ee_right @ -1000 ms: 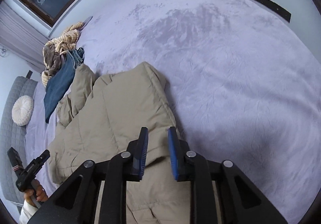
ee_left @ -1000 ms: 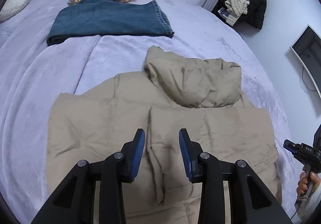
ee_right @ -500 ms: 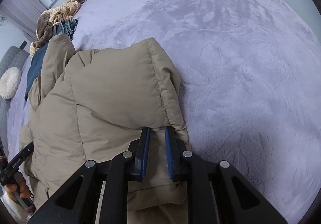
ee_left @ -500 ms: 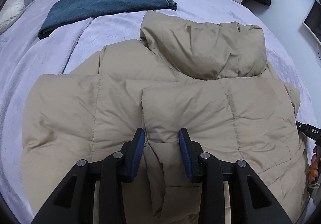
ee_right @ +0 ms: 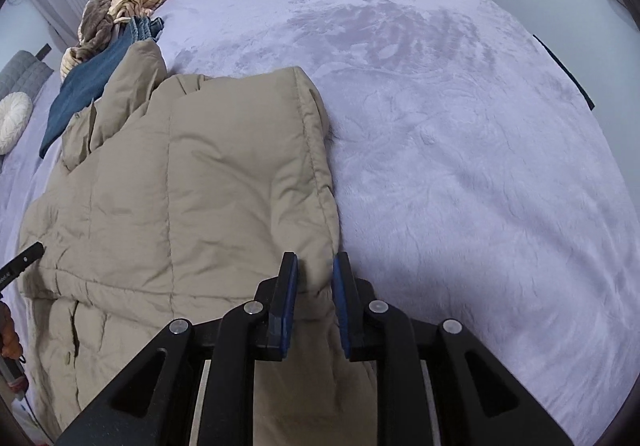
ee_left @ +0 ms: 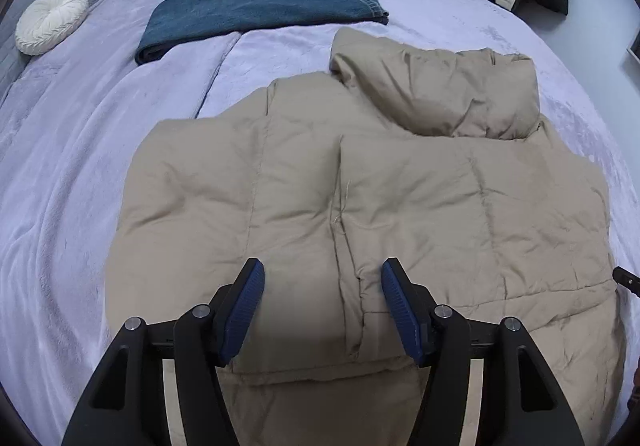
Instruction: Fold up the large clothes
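On the lavender bed (ee_left: pixel 80 166) the tan puffer jacket (ee_left: pixel 400 186) lies flat, sleeves folded in, hood toward the folded jeans (ee_left: pixel 256 10), its long axis running away from both hands. The left hand-held gripper (ee_left: pixel 323 304) has just been opening; its spread jaws hover over the hem fold, clear of the fabric. The right hand-held gripper (ee_right: pixel 315 292) pinches the jacket's right edge. No containers show.

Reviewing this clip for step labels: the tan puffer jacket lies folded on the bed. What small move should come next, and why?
Probably open the right tongs and lift both away. The left tongs have just been opening and grip nothing, while the right ones sit narrowly around the edge of the jacket, whose folded panel already lies flat on the bed.
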A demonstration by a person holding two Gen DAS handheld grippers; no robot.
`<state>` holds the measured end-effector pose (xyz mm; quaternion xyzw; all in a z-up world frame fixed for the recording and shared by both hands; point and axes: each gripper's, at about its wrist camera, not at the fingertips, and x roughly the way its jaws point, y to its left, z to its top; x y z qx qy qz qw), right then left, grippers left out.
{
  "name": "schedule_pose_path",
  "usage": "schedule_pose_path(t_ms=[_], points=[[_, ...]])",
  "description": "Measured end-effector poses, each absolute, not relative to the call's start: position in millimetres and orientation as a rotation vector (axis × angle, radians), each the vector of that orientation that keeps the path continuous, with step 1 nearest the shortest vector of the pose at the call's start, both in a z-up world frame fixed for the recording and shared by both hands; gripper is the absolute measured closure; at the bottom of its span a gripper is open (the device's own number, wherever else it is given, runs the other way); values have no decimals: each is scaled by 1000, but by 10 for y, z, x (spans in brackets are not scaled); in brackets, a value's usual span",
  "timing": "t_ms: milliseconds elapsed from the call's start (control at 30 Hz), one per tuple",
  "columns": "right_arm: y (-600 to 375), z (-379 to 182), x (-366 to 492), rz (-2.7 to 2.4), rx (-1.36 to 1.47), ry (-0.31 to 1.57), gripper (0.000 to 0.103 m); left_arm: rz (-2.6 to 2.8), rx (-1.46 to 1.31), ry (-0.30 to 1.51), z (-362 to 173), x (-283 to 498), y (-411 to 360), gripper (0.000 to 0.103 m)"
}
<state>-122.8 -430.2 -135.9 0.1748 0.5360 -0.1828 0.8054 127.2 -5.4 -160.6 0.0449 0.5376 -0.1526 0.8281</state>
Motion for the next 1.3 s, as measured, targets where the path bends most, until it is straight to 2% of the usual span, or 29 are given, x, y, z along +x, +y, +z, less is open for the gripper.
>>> schedule_pose_path(t_ms=[233, 367, 533, 700, 767, 800, 833, 1300], points=[[-4325, -1270, -1519, -375, 488, 1216, 80, -258, 120, 1200, -1479, 1028, 46, 40], [-4297, -1140, -1736, -357, 579, 1229, 64, -253, 139, 1219, -1293, 796, 86, 40], [-4193, -986, -1989, -320, 644, 1250, 54, -258, 121, 1267, -1115, 485, 129, 40], [-4118, -880, -2177, -283, 697, 1259, 34, -274, 106, 1297, -969, 124, 69, 40], [-4080, -857, -2240, -261, 701, 1267, 31, -269, 90, 1299, -927, -9, 60, 23], [-4065, -852, -2262, -253, 701, 1272, 28, -259, 79, 1288, -896, -72, 66, 5], [-4046, -852, -2285, -242, 702, 1277, 27, -248, 67, 1268, -855, -140, 75, 2], [-3772, -856, -2461, -175, 681, 1300, 23, -230, 44, 1313, -838, -617, 156, 2]])
